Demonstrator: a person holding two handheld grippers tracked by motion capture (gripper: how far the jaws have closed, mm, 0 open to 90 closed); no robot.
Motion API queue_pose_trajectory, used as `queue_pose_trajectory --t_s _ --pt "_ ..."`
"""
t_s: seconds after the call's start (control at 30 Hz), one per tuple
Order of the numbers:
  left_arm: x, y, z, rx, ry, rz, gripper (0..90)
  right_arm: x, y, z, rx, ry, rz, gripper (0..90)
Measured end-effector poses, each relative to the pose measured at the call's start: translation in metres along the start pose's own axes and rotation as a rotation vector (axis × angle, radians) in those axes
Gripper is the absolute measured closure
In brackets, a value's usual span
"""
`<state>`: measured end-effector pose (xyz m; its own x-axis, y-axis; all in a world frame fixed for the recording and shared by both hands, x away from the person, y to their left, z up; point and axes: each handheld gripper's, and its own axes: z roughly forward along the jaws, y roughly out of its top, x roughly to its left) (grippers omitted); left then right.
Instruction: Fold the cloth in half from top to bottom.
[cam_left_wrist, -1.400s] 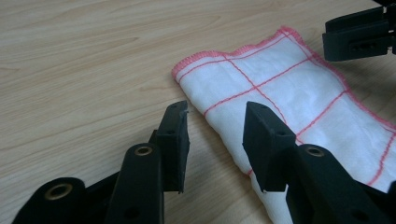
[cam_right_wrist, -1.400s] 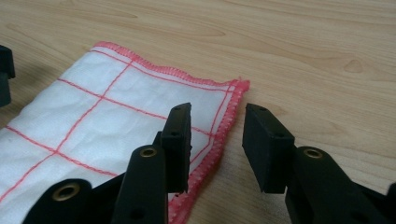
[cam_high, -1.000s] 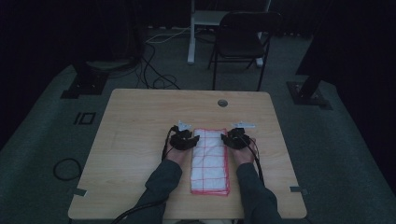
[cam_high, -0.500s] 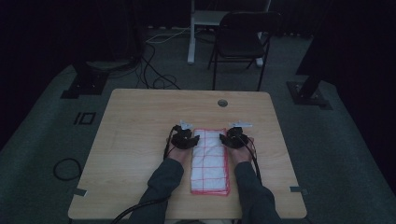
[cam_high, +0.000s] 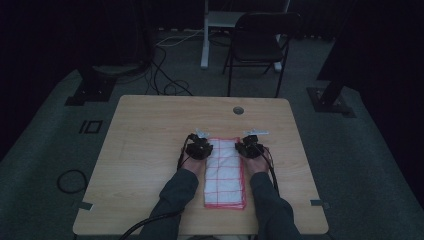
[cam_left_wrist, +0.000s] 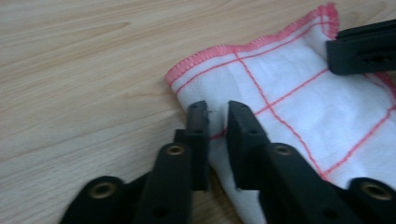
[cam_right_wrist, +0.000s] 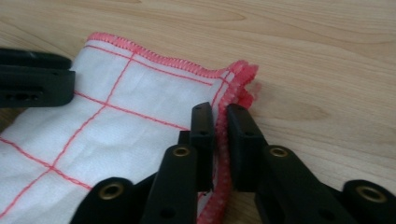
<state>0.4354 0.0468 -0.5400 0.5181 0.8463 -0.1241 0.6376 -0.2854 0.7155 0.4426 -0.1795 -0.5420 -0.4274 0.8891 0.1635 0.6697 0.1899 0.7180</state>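
Observation:
A white cloth (cam_high: 224, 172) with a red grid and red stitched hem lies folded on the wooden table (cam_high: 150, 140), its long side running toward the person. My left gripper (cam_high: 200, 141) sits at its far left corner. Its jaws have just been closing and now pinch a raised fold of the cloth (cam_left_wrist: 280, 102) near the left edge, seen between the pads at the left gripper (cam_left_wrist: 217, 114). My right gripper (cam_high: 251, 141) is at the far right corner. Its jaws have just been closing too and clamp the red hem (cam_right_wrist: 223, 130) at the right gripper (cam_right_wrist: 218, 116).
A round cable hole (cam_high: 238, 110) is set in the table near its far edge. A dark folding chair (cam_high: 262, 42) and a white desk leg (cam_high: 205, 35) stand on the floor beyond. Cables (cam_high: 167, 87) trail on the carpet to the left.
Both hands have stayed at the cloth's far corners. The high view is too dark and small to show the jaws moving.

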Motion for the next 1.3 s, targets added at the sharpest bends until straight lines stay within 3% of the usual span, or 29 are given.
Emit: queue_pose_trajectory --t_s 0.2,1.03,1.3 --pt "0.002 0.006 -0.001 0.009 -0.002 0.006 86.2 0.000 0.001 -0.001 -0.012 -0.009 -0.005 85.9" --pt "-0.001 0.032 -0.027 -0.100 -0.028 0.034 86.5 0.000 0.017 -0.028 -0.137 -0.001 -0.010 86.0" --pt "-0.004 0.032 -0.034 -0.116 -0.040 0.045 86.5 0.004 0.021 -0.035 -0.149 0.009 -0.028 85.9"
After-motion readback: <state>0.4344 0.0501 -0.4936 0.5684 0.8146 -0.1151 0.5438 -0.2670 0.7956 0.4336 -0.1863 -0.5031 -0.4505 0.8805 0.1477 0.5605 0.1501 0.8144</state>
